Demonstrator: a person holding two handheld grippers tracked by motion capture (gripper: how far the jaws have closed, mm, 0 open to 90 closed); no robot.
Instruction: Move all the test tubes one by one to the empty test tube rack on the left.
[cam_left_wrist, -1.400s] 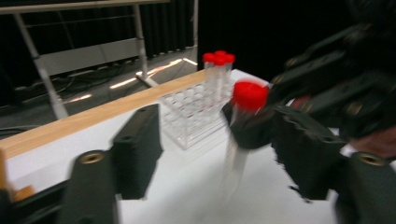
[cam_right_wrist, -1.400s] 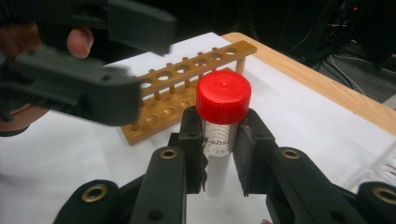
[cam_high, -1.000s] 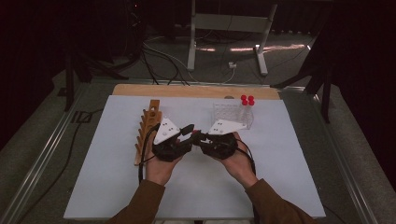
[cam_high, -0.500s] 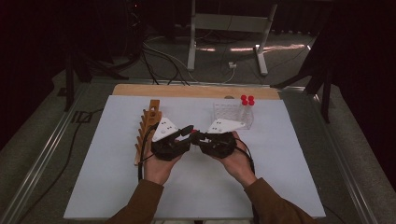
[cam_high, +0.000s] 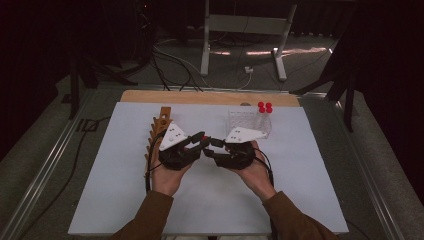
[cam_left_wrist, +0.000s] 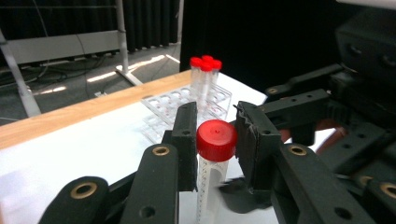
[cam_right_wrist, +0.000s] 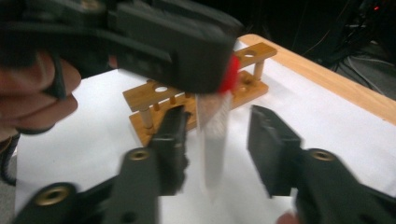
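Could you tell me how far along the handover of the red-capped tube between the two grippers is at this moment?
Done: the left gripper is shut on the red-capped tube, just below its cap. In hand: the right gripper has just been opening; its jaws stand apart around the tube's lower end. Left: placing the tube, perhaps in the wooden rack; the clear rack already holds other red-capped tubes.

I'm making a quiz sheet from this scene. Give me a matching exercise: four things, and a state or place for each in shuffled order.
Things:
1. left gripper
2. right gripper
3. wooden rack
4. clear rack

States or places:
A. holds red-capped tubes at one corner
B. shut on the red-capped tube
C. jaws apart around the tube, just opening
D. stands empty at the table's left

Pairs: 1-B, 2-C, 3-D, 4-A
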